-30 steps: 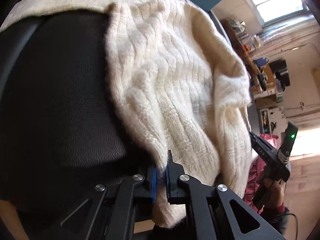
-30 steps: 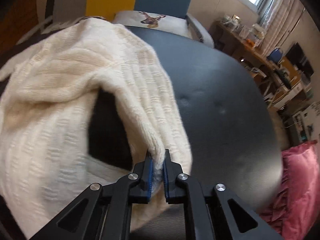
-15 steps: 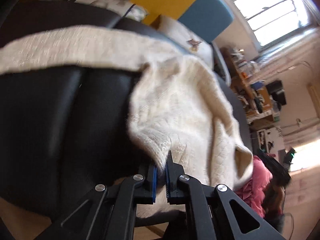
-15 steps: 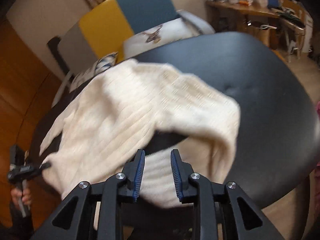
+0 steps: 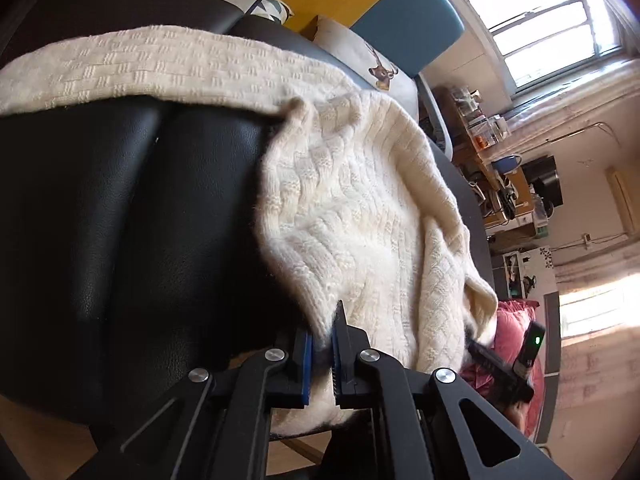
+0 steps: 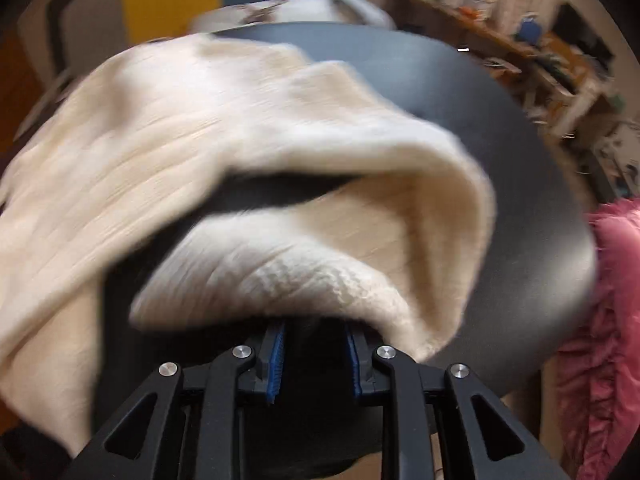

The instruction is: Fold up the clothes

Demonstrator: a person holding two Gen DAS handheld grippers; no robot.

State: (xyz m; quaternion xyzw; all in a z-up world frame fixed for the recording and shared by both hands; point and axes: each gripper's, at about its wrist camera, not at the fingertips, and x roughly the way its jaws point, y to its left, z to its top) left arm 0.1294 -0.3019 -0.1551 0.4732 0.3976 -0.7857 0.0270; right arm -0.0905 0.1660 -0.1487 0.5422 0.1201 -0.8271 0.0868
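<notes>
Clamped on the near edge of the cream knitted sweater [image 5: 352, 216], my left gripper [image 5: 320, 354] holds a pinch of knit between its blue pads. The sweater lies spread over the black leather seat [image 5: 120, 208], one sleeve stretched along the seat's far side. My right gripper [image 6: 314, 360] stands with jaws apart, nothing between them; they have just closed a little, and the sweater's hem droops just beyond its tips. To fold well, I'd carry the left corner across the body, keeping the edge taut. Both grippers point steeply down at the seat.
</notes>
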